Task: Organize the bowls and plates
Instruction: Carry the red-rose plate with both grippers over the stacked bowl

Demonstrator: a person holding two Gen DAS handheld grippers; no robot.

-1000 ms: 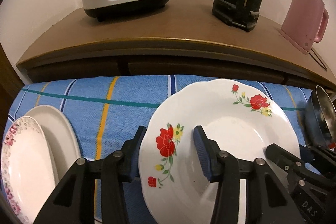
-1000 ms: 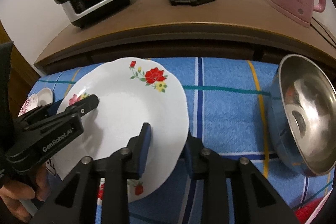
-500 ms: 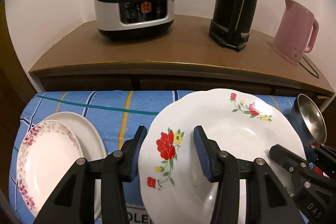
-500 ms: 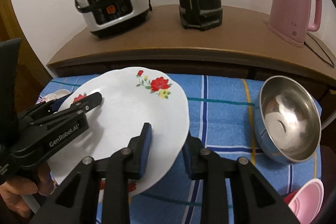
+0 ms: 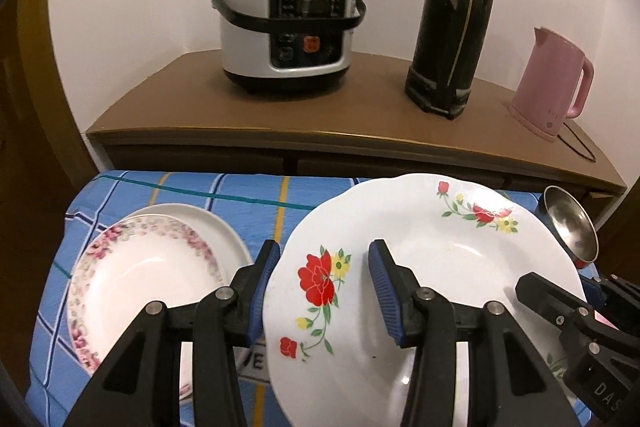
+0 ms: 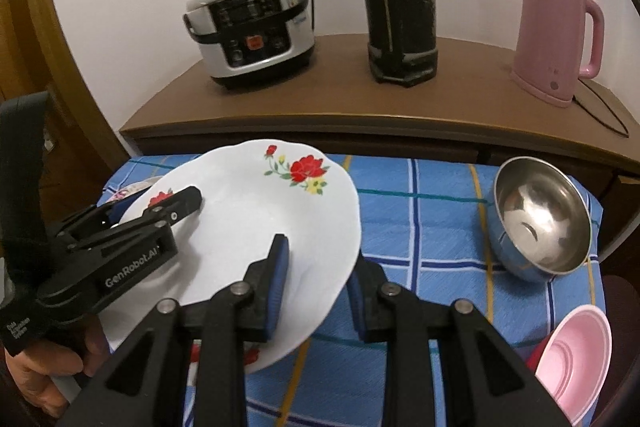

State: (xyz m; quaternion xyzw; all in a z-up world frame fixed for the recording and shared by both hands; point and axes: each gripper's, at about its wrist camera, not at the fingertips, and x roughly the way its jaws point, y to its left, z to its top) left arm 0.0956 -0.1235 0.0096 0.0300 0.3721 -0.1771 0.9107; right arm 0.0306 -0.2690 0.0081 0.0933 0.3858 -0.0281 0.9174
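A white plate with red flowers (image 5: 432, 267) hangs above the blue checked cloth (image 5: 256, 195), held from both sides. My left gripper (image 5: 324, 291) is shut on its left rim, one pad inside the plate and one outside. My right gripper (image 6: 318, 287) is shut on the plate's (image 6: 256, 211) right rim, one finger on top and one beneath. Each gripper shows in the other's view: the right gripper (image 5: 560, 285) and the left gripper (image 6: 160, 203). At the left of the cloth a pink-flowered plate (image 5: 140, 267) rests on a plain white plate (image 5: 224, 231).
A steel bowl (image 6: 540, 215) stands on the cloth at the right, a pink bowl (image 6: 576, 355) nearer the front. Behind the table, a wooden sideboard (image 5: 320, 115) carries a rice cooker (image 5: 288, 31), a black flask (image 5: 452, 27) and a pink kettle (image 5: 552, 83).
Both grippers have risen and drawn back with the flowered plate between them. The stacked plates, steel bowl and sideboard appliances now show more fully.
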